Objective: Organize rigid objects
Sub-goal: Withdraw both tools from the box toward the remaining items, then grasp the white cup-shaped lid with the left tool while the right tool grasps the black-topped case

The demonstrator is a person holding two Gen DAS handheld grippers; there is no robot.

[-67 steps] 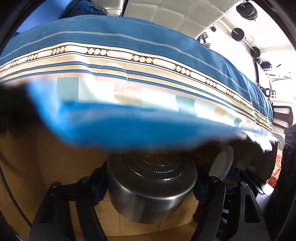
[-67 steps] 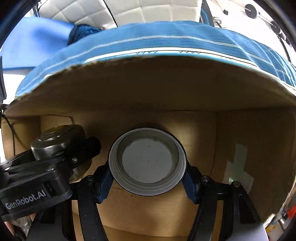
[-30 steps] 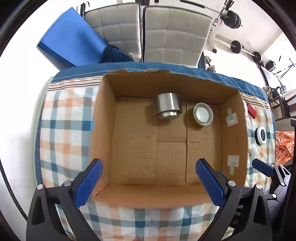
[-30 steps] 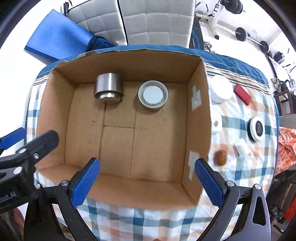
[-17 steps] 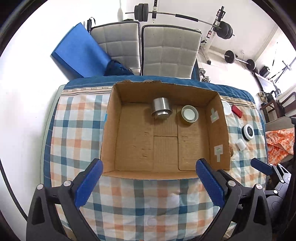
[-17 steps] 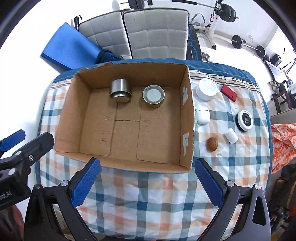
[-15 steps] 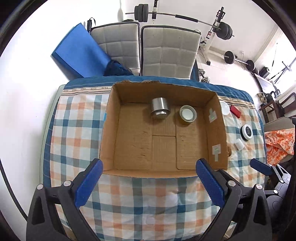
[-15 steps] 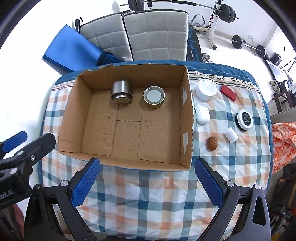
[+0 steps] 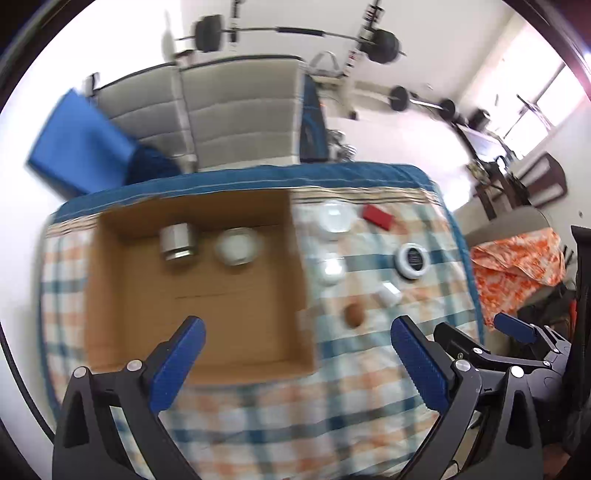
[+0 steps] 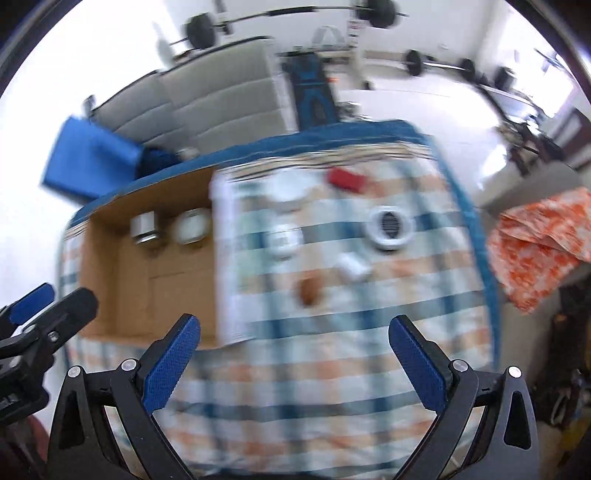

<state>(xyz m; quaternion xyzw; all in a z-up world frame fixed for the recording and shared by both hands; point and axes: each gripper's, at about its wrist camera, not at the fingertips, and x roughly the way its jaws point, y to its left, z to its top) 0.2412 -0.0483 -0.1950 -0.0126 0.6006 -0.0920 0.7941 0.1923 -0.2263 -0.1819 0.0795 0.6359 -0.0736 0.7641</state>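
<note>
So far only a steel cup and a white lid sit at the box's twelve o'clock wall, six items wait at three o'clock, and both the left gripper and right gripper gape empty.

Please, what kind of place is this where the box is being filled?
Probably a room in a home, used partly as a gym: a barbell on a rack stands behind, grey padded cushions lean near it, and the cardboard box sits on a checked cloth.
</note>
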